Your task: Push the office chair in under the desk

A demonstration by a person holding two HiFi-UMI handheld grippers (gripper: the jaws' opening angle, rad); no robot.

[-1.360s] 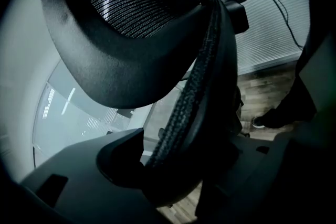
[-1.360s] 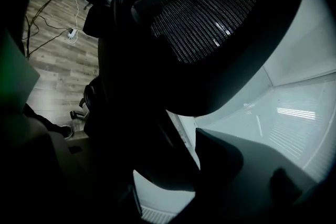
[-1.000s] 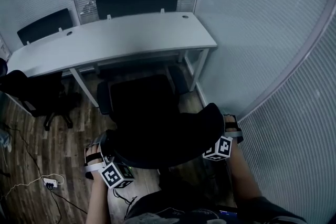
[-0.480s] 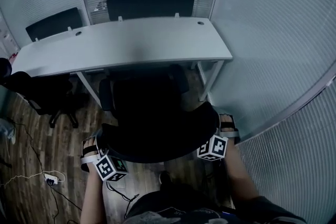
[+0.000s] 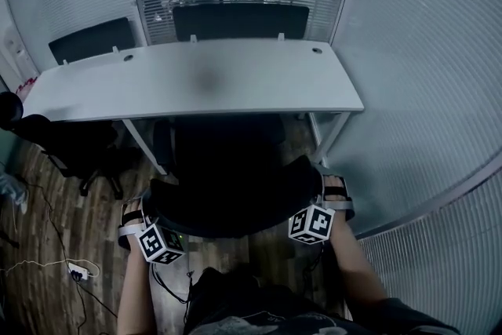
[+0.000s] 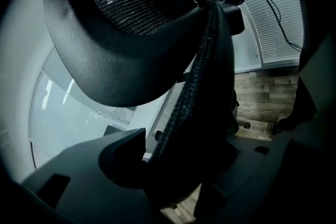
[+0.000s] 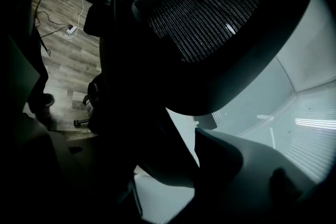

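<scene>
Left gripper (image 5: 143,209) clamped on the left edge of the backrest (image 5: 235,204), right gripper (image 5: 323,188) clamped on its right edge; rim sits between each pair of jaws, hands about level with each other. Office chair (image 5: 227,169) is dead ahead of both, seat front tucked under the near edge of the desk (image 5: 196,78), backrest's wide axis roughly parallel to the desk's long edge. My read: push straight forward, equal on both sides, or it yaws toward the right desk leg (image 5: 325,141).
</scene>
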